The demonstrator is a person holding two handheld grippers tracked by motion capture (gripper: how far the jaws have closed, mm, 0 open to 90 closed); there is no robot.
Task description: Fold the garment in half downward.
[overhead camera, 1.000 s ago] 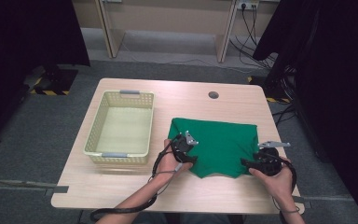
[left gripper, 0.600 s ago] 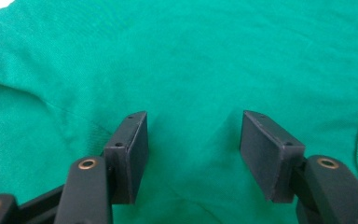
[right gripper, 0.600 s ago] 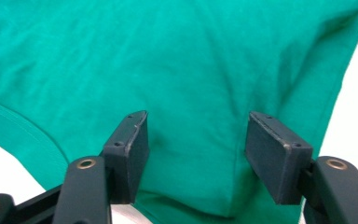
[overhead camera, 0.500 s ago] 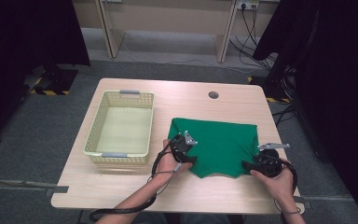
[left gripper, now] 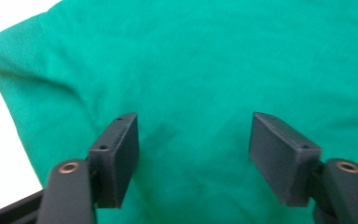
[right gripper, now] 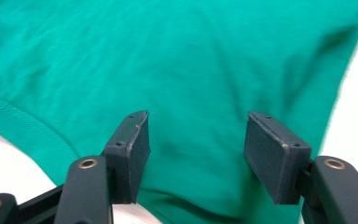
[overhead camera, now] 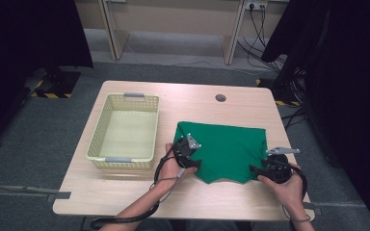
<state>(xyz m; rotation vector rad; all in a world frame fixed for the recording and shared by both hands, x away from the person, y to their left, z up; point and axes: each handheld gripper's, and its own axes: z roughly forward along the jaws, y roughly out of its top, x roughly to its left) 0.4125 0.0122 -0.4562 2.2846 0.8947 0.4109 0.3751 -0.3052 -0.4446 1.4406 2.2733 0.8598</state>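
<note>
Both the left gripper [overhead camera: 192, 162] and right gripper [overhead camera: 256, 171] were held spread over the folded green cotton garment's [overhead camera: 224, 149] near corners, seemingly poised for lifting.

Both the left gripper [left gripper: 193, 154] and right gripper [right gripper: 198, 156] have flat, matte black rectangular pads with small screw holes, brass-coloured rivets behind the fingers, grey three-cornered top plates, and black trailing cables
</note>
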